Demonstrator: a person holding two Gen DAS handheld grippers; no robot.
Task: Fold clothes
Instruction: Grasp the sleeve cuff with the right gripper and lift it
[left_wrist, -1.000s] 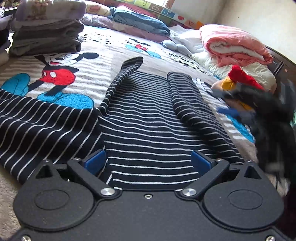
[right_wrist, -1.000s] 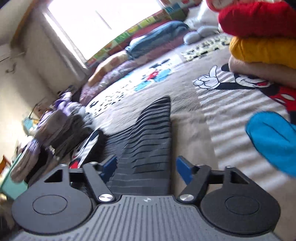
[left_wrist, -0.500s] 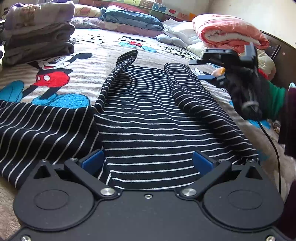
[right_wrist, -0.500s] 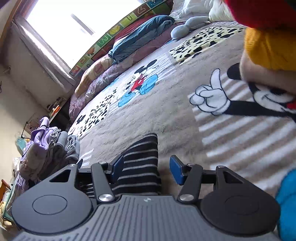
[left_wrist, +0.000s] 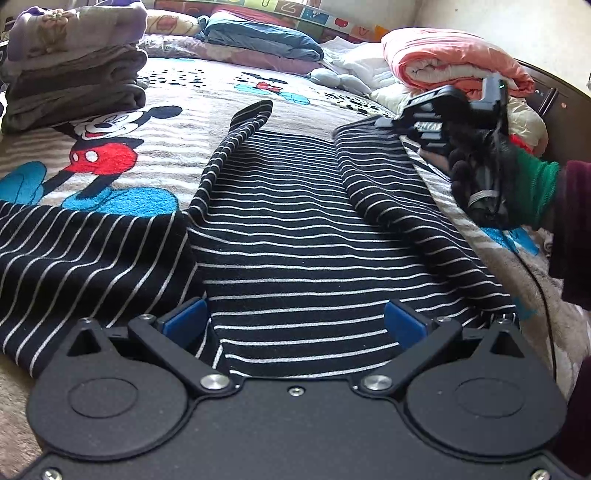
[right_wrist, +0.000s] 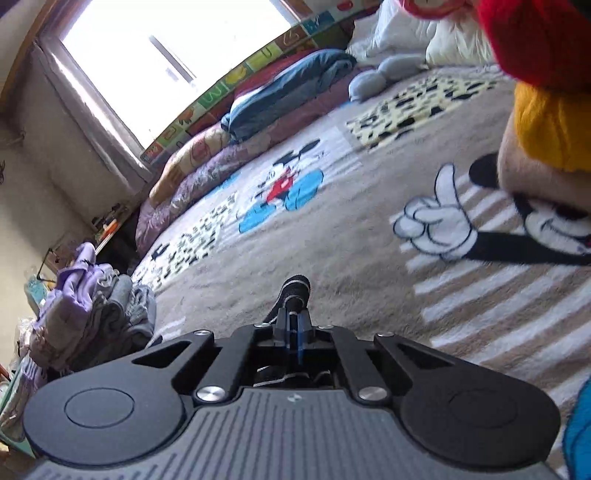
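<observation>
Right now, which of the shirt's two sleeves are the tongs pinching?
The right sleeve. The right tongs are shut on its cuff, while the left sleeve lies free on the blanket with nothing touching it.

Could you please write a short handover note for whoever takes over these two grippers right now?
Right gripper: shut on the cuff of the right sleeve at the far end of the striped top.
Left gripper: open, over the near edge of the top, gripping nothing.
Top lies flat on the Mickey blanket; both sleeves lie lengthwise along the body.
Done: sleeves appear folded in.
Left: probably fold the body and add it to the folded pile.
</observation>
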